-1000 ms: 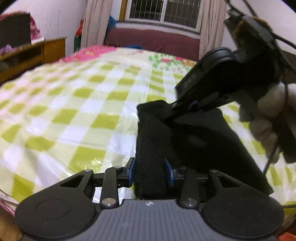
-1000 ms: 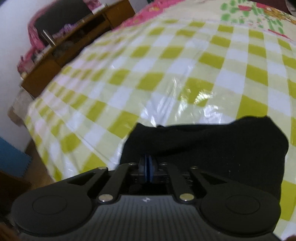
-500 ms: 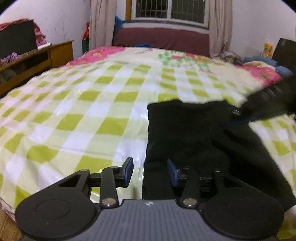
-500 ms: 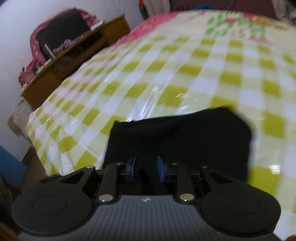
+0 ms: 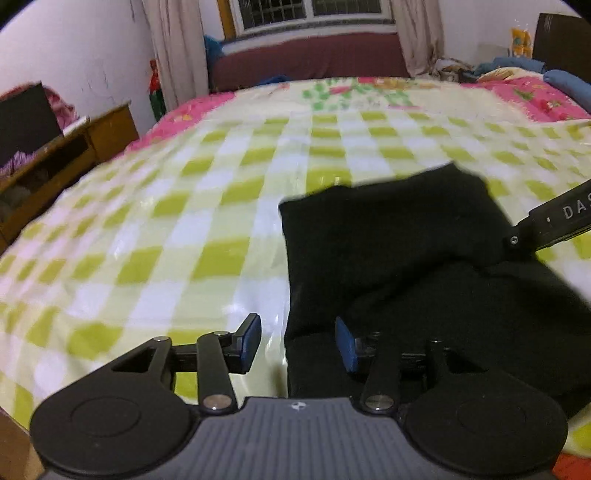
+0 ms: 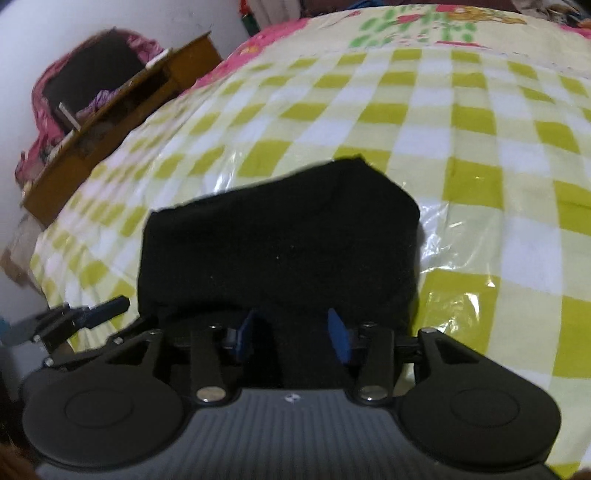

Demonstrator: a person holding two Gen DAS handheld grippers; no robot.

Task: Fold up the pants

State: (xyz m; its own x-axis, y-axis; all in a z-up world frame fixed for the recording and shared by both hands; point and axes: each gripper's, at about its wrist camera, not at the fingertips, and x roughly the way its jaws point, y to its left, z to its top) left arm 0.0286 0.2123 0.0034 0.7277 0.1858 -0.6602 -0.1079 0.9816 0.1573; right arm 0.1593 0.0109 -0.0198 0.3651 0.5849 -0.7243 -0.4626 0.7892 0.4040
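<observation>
- Bedroom setting: bed (image 5: 229,206) covered with a glossy green-and-white check sheet, curtained window (image 5: 310,14) at the far end, wooden cabinet (image 5: 66,147) along the left side.
- Left wrist view: black pants (image 5: 406,251) lay on the bed, right of centre, as a folded block with an upper layer laid over a lower one; the folded edge ran along the block's left side.
- Left claw (image 5: 299,341) was spread, jaws just opened a little further. The left pad sat over bare sheet and the right pad over the cloth, so the folded edge passed between them, but neither pad looked to be pressing it. Judged a release after the fold was laid down.
- Same view: right claw (image 5: 554,221) showed at the right edge, reaching in over the pants' right side; its jaws were not visible from here.
- Right wrist view: pants (image 6: 280,243) filled the centre, a compact dark rectangle flat on the sheet, near the bed's near edge.
- Right claw (image 6: 291,336) was spread with the jaws just opening wide; cloth lay under and between the pads, not pinched. Probably let go so the layer could settle flat.
- Same view: left claw (image 6: 107,308) poked in at the left, beside the pants' left edge.
- Judgement: fold mostly done; may still need smoothing or one more fold.
</observation>
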